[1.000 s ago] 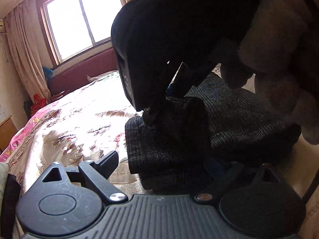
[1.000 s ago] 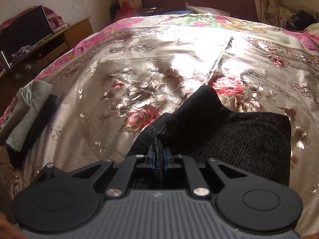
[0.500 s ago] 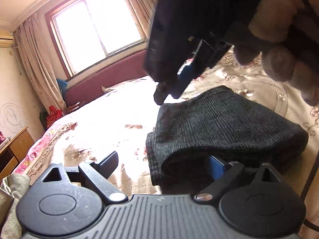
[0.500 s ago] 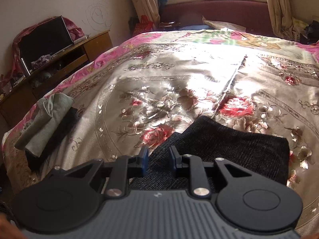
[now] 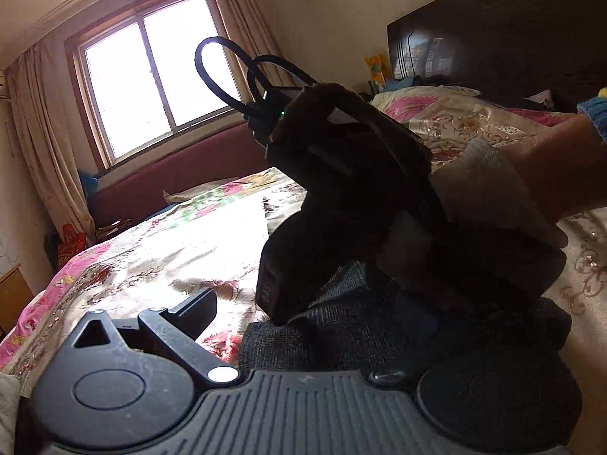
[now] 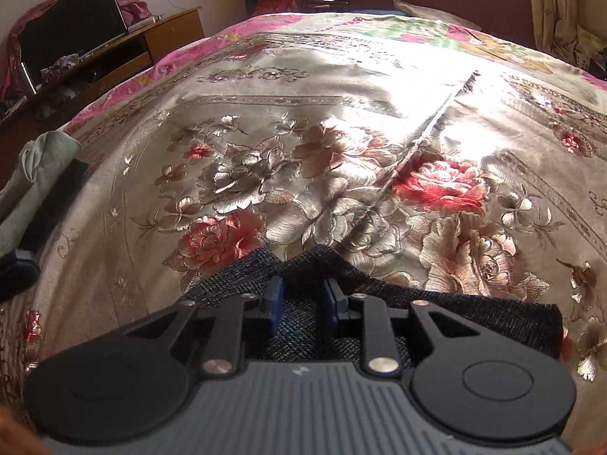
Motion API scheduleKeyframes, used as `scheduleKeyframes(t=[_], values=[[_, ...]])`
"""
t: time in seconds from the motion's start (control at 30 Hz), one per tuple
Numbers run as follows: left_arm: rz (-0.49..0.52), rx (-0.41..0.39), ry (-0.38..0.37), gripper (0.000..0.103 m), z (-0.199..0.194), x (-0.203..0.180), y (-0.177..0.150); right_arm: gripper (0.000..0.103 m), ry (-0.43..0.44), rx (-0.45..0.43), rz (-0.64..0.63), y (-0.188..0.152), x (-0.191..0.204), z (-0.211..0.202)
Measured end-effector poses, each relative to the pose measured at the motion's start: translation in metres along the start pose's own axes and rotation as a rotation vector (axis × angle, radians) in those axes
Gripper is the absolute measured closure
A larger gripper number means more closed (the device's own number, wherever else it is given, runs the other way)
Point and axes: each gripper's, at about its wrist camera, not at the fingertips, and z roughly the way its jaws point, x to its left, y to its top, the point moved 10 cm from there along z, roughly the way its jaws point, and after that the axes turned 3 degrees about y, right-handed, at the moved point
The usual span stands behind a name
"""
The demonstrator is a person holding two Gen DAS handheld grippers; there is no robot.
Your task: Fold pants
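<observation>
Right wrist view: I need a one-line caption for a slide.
Right gripper, jaws open, poised over dark folded pants on a floral bedspread.

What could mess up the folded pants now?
The right gripper hovers low over the folded pants, jaws apart with cloth showing between them, so a finger might snag the top layer and undo the fold. The bedspread looks shiny and slick, so a nudge may slide the bundle. The left gripper is wide open close beside it and might bump it too.
</observation>
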Motion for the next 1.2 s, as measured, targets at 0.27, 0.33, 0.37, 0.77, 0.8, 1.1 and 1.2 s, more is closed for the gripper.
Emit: scheduleKeyframes(t=[0.27, 0.33, 0.37, 0.77, 0.8, 1.1, 1.2], values=[[-0.254, 0.238, -0.13, 0.0, 0.028, 0.01, -0.052, 0.08, 0.03, 0.03, -0.011, -0.002, -0.005, 0.003], [-0.238, 0.235, -0.098, 0.0, 0.019, 0.013, -0.049, 0.08, 0.001, -0.009, -0.001, -0.002, -0.008, -0.014], [-0.23, 0.225, -0.084, 0.0, 0.011, 0.014, -0.046, 0.08, -0.001, -0.036, 0.004, -0.003, -0.008, -0.026], [-0.164, 0.275, 0.163, 0.0, 0.046, 0.042, -0.048, 0.079, -0.207, -0.1, 0.124, -0.074, -0.044, -0.115], [-0.206, 0.288, 0.161, 0.0, 0.044, 0.043, -0.055, 0.079, -0.203, -0.075, 0.144, -0.084, -0.045, -0.112], [-0.239, 0.197, 0.195, 0.0, -0.042, 0.022, 0.001, 0.079, -0.222, -0.166, 0.234, -0.106, -0.029, -0.164], [-0.25, 0.122, 0.219, 0.0, -0.071, 0.016, 0.024, 0.079, -0.242, -0.181, 0.224, -0.119, -0.017, -0.183]])
